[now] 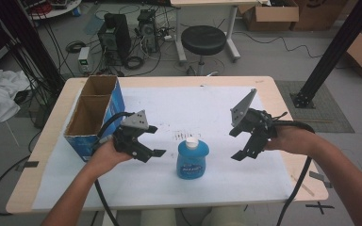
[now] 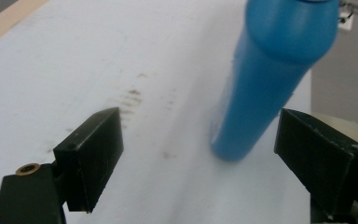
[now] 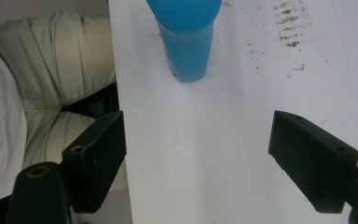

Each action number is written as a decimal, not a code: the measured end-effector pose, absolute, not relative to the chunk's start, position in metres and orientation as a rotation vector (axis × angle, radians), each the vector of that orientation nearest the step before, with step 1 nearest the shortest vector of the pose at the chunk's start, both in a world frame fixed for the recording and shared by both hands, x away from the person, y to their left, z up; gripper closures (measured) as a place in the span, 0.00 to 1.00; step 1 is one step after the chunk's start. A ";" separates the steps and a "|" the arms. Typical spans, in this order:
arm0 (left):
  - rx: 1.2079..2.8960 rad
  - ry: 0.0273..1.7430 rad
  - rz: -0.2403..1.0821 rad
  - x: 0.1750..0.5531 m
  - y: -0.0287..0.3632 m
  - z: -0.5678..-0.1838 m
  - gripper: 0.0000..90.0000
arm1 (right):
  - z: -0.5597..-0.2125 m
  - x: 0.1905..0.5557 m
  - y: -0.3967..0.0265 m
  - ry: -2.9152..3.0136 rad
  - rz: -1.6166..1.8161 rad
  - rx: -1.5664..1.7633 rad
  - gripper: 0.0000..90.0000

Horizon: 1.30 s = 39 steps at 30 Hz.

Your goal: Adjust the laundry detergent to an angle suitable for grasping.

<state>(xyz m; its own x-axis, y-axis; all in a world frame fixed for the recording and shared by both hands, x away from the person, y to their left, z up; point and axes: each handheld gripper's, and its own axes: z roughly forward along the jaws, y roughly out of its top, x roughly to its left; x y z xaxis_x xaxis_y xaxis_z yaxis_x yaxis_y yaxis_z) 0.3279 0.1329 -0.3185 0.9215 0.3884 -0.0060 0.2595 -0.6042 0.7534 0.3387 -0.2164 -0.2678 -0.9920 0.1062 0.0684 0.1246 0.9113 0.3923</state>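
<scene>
- Bottle (image 1: 193, 159) of blue liquid stands upright mid-bench, between both grippers, untouched.
- Probably stiff, smooth plastic, fairly heavy; take it across the waist.
- Left gripper (image 1: 154, 141) and right gripper (image 1: 236, 143): fingers wide, empty.

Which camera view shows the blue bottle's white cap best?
The high view: the blue bottle stands upright on the white sheet with its white cap fully visible. The left gripper view shows only its blue body, blurred; the right gripper view shows its lower body, the top cut off.
</scene>
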 end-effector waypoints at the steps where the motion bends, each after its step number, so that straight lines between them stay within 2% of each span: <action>1: 2.250 0.458 0.200 0.328 0.133 -0.318 0.18 | -0.268 0.339 -0.216 -3.027 -0.626 -0.183 0.21; 8: 2.305 0.501 0.250 0.345 0.135 -0.295 0.18 | -0.270 0.340 -0.218 -3.022 -0.634 -0.175 0.21; 11: 2.401 0.498 0.279 0.356 0.129 -0.285 0.18 | -0.269 0.341 -0.218 -3.022 -0.638 -0.169 0.21; 21: 2.560 0.493 0.300 0.387 0.119 -0.258 0.21 | -0.269 0.346 -0.219 -3.017 -0.645 -0.165 0.21; 28: 2.644 0.506 0.283 0.408 0.114 -0.253 0.21 | -0.267 0.350 -0.220 -3.015 -0.651 -0.165 0.21; 39: 2.689 0.483 0.235 0.417 0.106 -0.257 0.22 | -0.266 0.363 -0.222 -3.016 -0.661 -0.172 0.21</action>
<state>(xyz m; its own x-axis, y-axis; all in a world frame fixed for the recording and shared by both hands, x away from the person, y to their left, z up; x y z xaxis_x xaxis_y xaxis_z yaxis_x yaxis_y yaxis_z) 0.4167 0.1057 -0.2570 0.9263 0.3651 0.0932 0.2983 -0.8616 0.4108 0.3628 -0.2219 -0.2658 -0.9926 0.0979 0.0715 0.1188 0.9025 0.4140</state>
